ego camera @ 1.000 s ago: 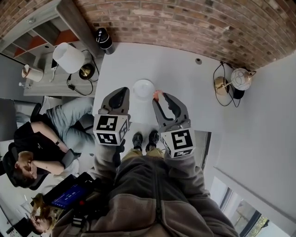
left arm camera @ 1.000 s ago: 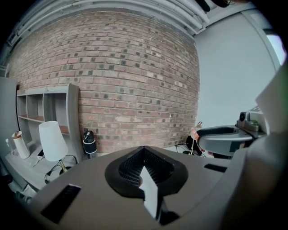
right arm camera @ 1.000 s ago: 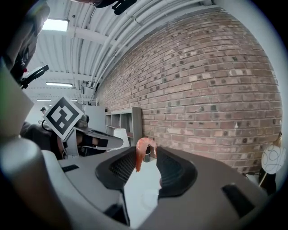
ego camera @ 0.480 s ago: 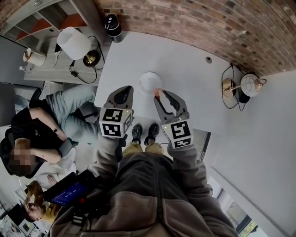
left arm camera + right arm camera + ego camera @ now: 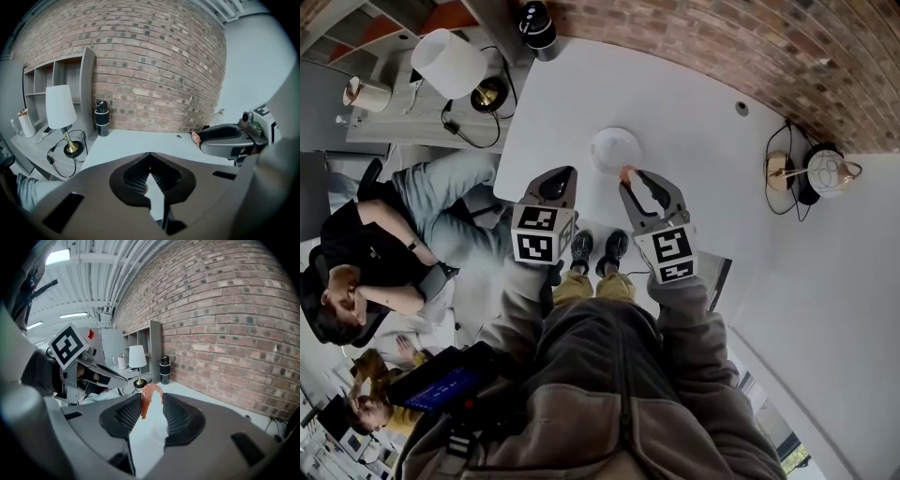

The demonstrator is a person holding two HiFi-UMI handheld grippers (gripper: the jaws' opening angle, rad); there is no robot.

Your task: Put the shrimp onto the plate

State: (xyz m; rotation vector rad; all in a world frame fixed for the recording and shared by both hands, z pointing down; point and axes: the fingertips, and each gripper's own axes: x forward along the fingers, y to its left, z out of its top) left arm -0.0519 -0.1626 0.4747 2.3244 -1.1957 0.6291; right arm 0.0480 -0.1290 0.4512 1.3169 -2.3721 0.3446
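Nearest me, the left gripper [image 5: 150, 155] has its jaws closed tip to tip. Only the white table [image 5: 694, 159] shows through the gap behind the tips, so it carries nothing. It hangs beside the right one, level with it, and has no job in this step that I can see.

The right gripper [image 5: 152, 404] is clamped on the shrimp [image 5: 151, 390]. The pink curl sits right at the jaw tips, bridging the two ribbed pads and sticking up a little above them. The grip is a tip grip, with little of the shrimp buried between the pads.

Change over the last second: both grippers have come down toward the table together, and the jaws have not moved. In the head view the shrimp has gone from just off the plate [image 5: 615, 148] at its near right side to sitting at that near right rim.

Reading: the carry is nearly finished and the release is not yet begun. The plate is bare. I judge the shrimp is at the edge, not over the middle, so a short push forward and left comes before opening.

Risk: opening here could drop it on the rim or off onto the table.

Beyond the plate, the table runs clear to the brick wall [image 5: 722, 47].
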